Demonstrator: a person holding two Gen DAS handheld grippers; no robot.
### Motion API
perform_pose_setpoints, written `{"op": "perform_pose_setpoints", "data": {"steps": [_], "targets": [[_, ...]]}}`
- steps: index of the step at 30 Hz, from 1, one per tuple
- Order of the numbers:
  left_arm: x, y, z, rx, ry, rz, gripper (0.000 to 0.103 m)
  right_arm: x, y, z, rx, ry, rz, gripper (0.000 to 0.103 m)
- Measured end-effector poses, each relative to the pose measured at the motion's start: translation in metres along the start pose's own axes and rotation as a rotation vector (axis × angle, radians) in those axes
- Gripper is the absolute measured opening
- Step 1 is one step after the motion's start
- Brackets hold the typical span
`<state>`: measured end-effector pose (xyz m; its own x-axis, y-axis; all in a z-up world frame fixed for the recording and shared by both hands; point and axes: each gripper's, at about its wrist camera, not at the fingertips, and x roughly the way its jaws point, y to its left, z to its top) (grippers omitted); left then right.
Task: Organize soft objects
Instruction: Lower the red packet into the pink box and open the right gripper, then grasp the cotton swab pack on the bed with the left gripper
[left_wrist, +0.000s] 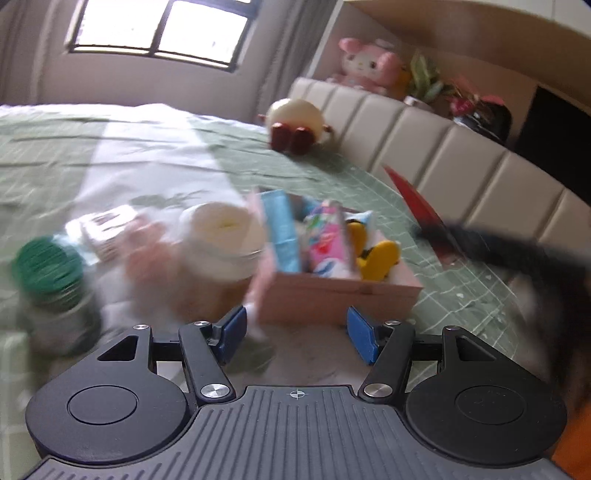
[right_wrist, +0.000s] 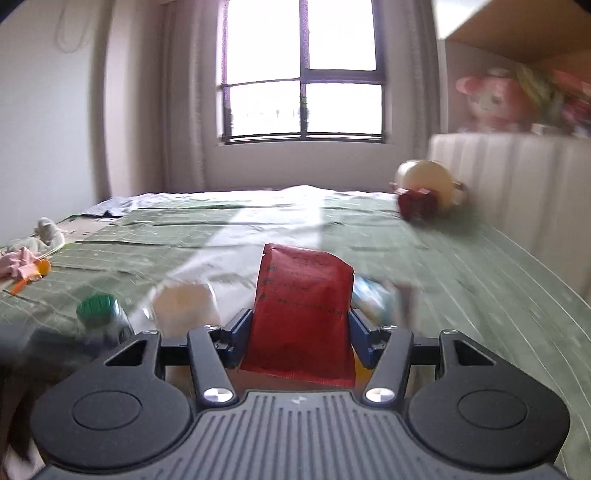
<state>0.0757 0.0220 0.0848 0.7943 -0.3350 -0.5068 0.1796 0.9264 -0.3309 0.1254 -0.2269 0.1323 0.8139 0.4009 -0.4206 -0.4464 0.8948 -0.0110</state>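
Red pouch (right_wrist: 301, 314) was clamped in the right gripper (right_wrist: 295, 341), just right of the box (left_wrist: 332, 295) on the bed; left gripper (left_wrist: 295, 332) hung empty, jaws apart, near the box; carrying step judged underway, next lowering pouch into box.

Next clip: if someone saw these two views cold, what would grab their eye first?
Most likely the red packet clamped between the right gripper's blue pads, filling the middle of the right wrist view. Next, the pink box crammed with colourful soft toys on the green bedspread, just ahead of the open, empty left gripper. Further back, a pink plush sits atop the headboard.
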Motion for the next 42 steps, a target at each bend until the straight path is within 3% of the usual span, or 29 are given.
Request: {"op": "perform_pose_setpoints", "data": {"steps": [4, 7, 9, 14, 23, 28, 31, 34, 39, 42], "targets": [[-0.036, 0.032, -0.006, -0.049, -0.061, 0.035, 0.065, 0.084, 0.019, 0.024, -0.129, 0.119, -0.115, 0.056], [-0.058, 0.061, -0.010, -0.084, -0.118, 0.075, 0.065, 0.137, 0.018, 0.010, -0.165, 0.283, -0.202, 0.056], [-0.068, 0.085, -0.015, -0.126, -0.140, 0.105, 0.065, 0.150, 0.011, 0.000, -0.178, 0.321, -0.268, 0.059], [-0.076, 0.135, -0.016, -0.233, -0.161, 0.147, 0.065, 0.129, -0.013, 0.018, -0.043, 0.374, -0.126, 0.065], [-0.072, 0.162, -0.008, -0.218, -0.129, 0.198, 0.065, 0.071, 0.007, 0.061, -0.055, 0.273, -0.092, 0.073], [-0.067, 0.162, 0.010, -0.173, -0.119, 0.181, 0.065, 0.062, 0.033, 0.058, -0.037, 0.251, 0.022, 0.073], [-0.058, 0.158, 0.049, -0.060, -0.126, 0.194, 0.065, 0.053, 0.047, 0.056, -0.055, 0.217, 0.068, 0.073], [-0.026, 0.153, 0.097, 0.097, -0.054, 0.160, 0.065, 0.037, 0.052, 0.052, -0.045, 0.156, 0.116, 0.073], [0.061, 0.149, 0.145, 0.331, 0.196, 0.053, 0.066, 0.022, 0.045, 0.041, -0.051, 0.151, 0.158, 0.073], [0.112, 0.143, 0.143, 0.486, 0.343, 0.083, 0.066, 0.016, 0.033, 0.039, -0.064, 0.156, 0.137, 0.073]]}}
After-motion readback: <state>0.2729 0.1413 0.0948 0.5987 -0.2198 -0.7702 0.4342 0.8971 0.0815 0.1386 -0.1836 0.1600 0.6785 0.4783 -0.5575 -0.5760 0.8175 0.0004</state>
